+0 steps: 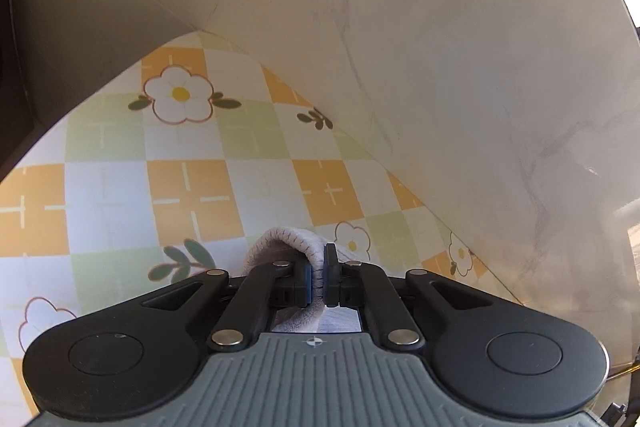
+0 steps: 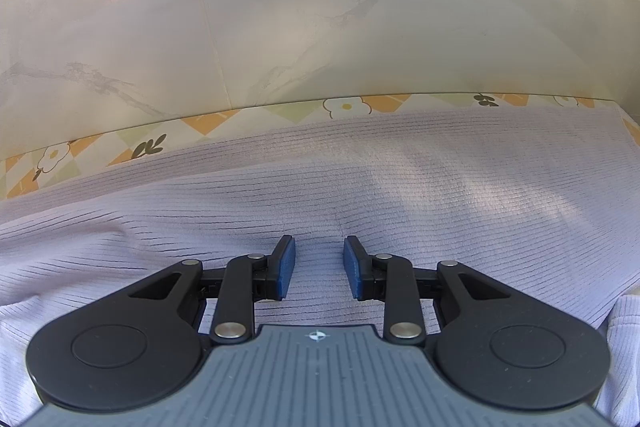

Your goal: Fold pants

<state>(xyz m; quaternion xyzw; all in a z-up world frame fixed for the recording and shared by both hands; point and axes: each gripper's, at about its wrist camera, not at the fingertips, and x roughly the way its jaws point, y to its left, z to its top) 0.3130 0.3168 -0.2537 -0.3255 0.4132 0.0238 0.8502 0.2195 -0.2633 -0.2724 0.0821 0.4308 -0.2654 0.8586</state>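
The pants are pale lilac ribbed knit. In the left wrist view a small fold of the pants [image 1: 280,247] bulges up between the fingers, and my left gripper [image 1: 319,267] is shut on that fold above the checked tablecloth. In the right wrist view the pants [image 2: 360,179] lie spread wide across the table. My right gripper [image 2: 319,259] hovers over the cloth with its blue pads [image 2: 286,269] apart and nothing pinched between them.
The tablecloth [image 1: 192,187] has orange, green and white checks with white flowers. Its far edge [image 2: 200,125] runs just beyond the pants, with pale marble floor tiles [image 2: 320,7] below. A dark object stands at the far left [image 1: 8,67].
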